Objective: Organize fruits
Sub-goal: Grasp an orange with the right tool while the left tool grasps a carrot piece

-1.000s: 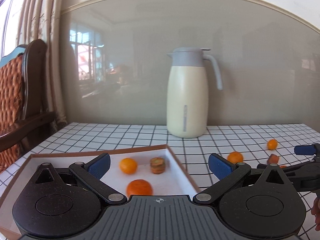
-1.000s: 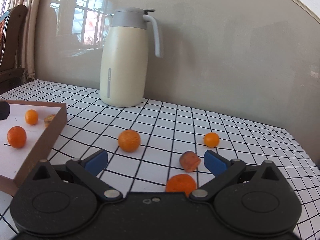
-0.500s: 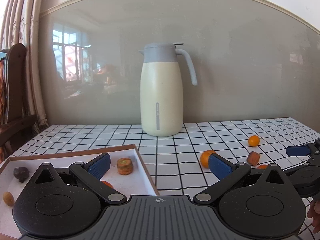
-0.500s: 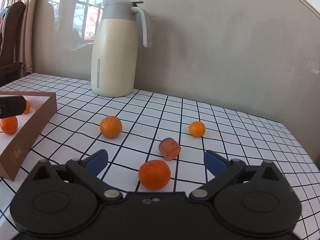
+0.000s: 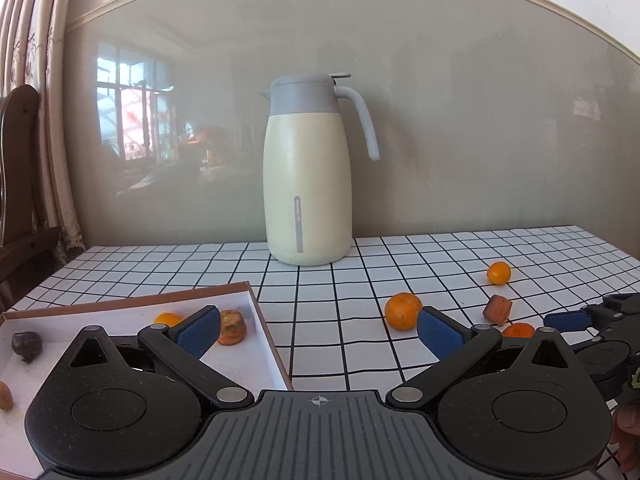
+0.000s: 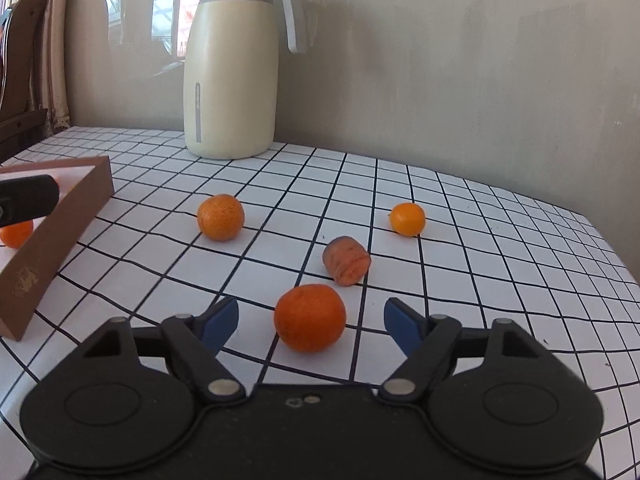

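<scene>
My right gripper (image 6: 311, 322) is closing its jaws around an orange (image 6: 310, 316) on the checked tablecloth, and gaps still show on both sides of the fruit. Beyond it lie a reddish-brown fruit chunk (image 6: 347, 260), a second orange (image 6: 221, 217) and a small orange (image 6: 407, 219). My left gripper (image 5: 318, 332) hangs open and holds nothing, over the right wall of the brown box (image 5: 128, 300). In the box are a sliced fruit (image 5: 231, 327), a small orange (image 5: 168, 319) and a dark fruit (image 5: 26, 345).
A cream jug with a grey lid (image 5: 308, 184) stands at the back by the wall. A wooden chair (image 5: 20, 200) and curtains are at the left. The table's right edge (image 6: 616, 256) is near the small orange. The box's brown wall (image 6: 60, 232) is to the right gripper's left.
The right gripper has come forward and down until the near orange sits between its jaws, which have narrowed. The left gripper has shifted right, from over the box to over its right wall.
</scene>
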Demonstrator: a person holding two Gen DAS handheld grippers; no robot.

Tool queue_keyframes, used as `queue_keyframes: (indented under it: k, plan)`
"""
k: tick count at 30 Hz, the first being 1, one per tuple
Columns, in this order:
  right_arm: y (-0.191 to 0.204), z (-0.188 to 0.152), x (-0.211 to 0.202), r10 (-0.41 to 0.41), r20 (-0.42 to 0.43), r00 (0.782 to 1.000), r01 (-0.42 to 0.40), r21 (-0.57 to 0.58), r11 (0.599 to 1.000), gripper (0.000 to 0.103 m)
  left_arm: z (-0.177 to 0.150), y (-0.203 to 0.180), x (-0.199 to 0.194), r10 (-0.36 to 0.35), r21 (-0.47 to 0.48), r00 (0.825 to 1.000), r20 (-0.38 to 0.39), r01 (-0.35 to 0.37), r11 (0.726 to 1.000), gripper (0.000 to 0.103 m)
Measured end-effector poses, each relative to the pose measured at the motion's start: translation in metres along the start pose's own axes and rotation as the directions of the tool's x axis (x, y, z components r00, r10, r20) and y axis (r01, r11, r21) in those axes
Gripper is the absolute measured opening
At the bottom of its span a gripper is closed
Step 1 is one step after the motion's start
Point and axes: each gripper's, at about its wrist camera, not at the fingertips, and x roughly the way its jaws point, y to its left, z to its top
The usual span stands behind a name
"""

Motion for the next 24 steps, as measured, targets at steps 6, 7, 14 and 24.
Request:
queue_keyframes:
  k: [6, 7, 14, 24]
  plan:
    - [-0.012, -0.002, 0.005, 0.010, -0.017, 1.000, -0.010, 0.019, 1.000, 0.047, 0.000, -0.010, 0.007, -0.028, -0.003, 1.000, -0.009, 0.028, 1.000, 0.103]
    - [-0.015, -0.003, 0.005, 0.012, -0.017, 1.000, -0.012, 0.025, 1.000, 0.046, 0.000, -0.013, 0.008, -0.032, 0.001, 0.999, -0.011, 0.032, 0.999, 0.103]
    - [-0.039, -0.007, 0.004, -0.008, -0.023, 1.000, 0.009, 0.053, 0.999, 0.040, -0.003, -0.038, 0.022, -0.071, 0.022, 0.997, -0.032, 0.072, 0.997, 0.103]
    - [-0.078, -0.011, 0.000, -0.016, -0.011, 1.000, 0.017, 0.103, 0.995, 0.030, -0.007, -0.092, 0.059, -0.158, 0.085, 0.980, -0.118, 0.168, 0.982, 0.103]
